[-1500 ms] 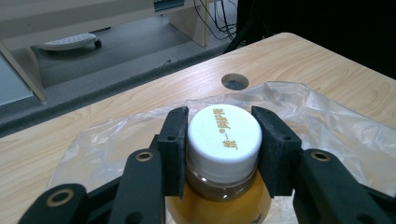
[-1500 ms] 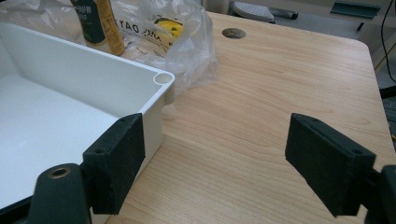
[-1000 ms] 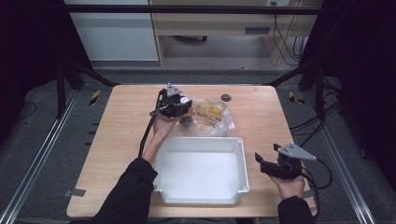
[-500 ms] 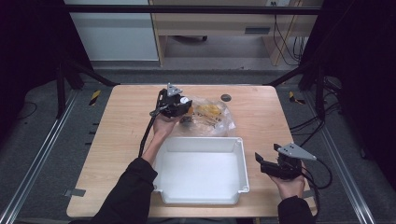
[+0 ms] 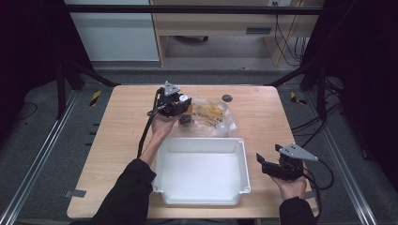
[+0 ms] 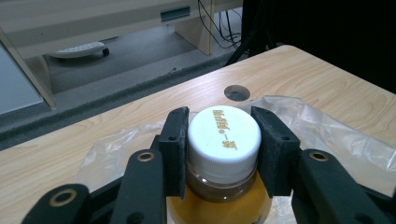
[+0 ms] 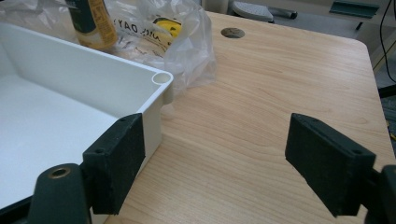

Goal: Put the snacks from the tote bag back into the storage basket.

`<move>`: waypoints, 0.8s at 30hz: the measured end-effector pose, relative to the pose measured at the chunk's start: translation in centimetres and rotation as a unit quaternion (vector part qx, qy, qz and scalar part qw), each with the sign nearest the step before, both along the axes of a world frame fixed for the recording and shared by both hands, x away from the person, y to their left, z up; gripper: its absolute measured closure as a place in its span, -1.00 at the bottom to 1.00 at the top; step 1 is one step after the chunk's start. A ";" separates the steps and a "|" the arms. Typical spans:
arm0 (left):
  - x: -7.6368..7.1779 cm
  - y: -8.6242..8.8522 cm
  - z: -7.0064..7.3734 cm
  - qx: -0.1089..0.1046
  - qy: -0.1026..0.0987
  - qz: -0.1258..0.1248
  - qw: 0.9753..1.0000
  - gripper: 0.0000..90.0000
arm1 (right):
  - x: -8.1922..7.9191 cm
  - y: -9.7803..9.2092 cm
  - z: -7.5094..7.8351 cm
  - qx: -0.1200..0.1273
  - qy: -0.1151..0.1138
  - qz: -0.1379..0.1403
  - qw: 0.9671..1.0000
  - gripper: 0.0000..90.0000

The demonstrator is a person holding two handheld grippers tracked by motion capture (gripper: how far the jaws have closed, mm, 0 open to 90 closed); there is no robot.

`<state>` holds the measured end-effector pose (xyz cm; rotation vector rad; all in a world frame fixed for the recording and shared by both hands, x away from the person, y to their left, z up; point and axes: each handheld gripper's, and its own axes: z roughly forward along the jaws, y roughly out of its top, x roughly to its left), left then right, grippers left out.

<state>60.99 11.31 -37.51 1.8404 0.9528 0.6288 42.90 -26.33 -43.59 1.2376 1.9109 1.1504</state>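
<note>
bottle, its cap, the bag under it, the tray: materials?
Bottle: clear, glossy, likely plastic; amber contents show through.
Cap: white matte plastic, ribbed skirt, gold print.
Bag: thin clear film, crinkled, shiny.
Tray: white smooth moulded plastic, rolled rim.

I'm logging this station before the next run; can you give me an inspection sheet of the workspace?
Surface: wooden table, round hole near far edge.
Job's things: white-capped bottle of amber liquid on clear plastic bag; empty white bin.
Clutter: nothing seen.
Grippers: left gripper shut on the bottle's cap; right gripper open, beside the bin's corner.
Cables: black cable trails from left gripper.
Surroundings: grey floor, wooden bench beyond.
</note>
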 end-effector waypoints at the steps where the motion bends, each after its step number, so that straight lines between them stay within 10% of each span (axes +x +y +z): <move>1: -0.1 0.1 0.1 -0.002 -0.001 0.000 1.000 0.30 | 0.0 0.0 0.0 0.000 0.000 0.000 1.000 -0.56; 24: -2.1 2.2 4.8 -0.012 -0.033 0.001 0.999 0.31 | 0.0 0.0 0.0 -0.001 -0.001 -0.001 1.000 -0.56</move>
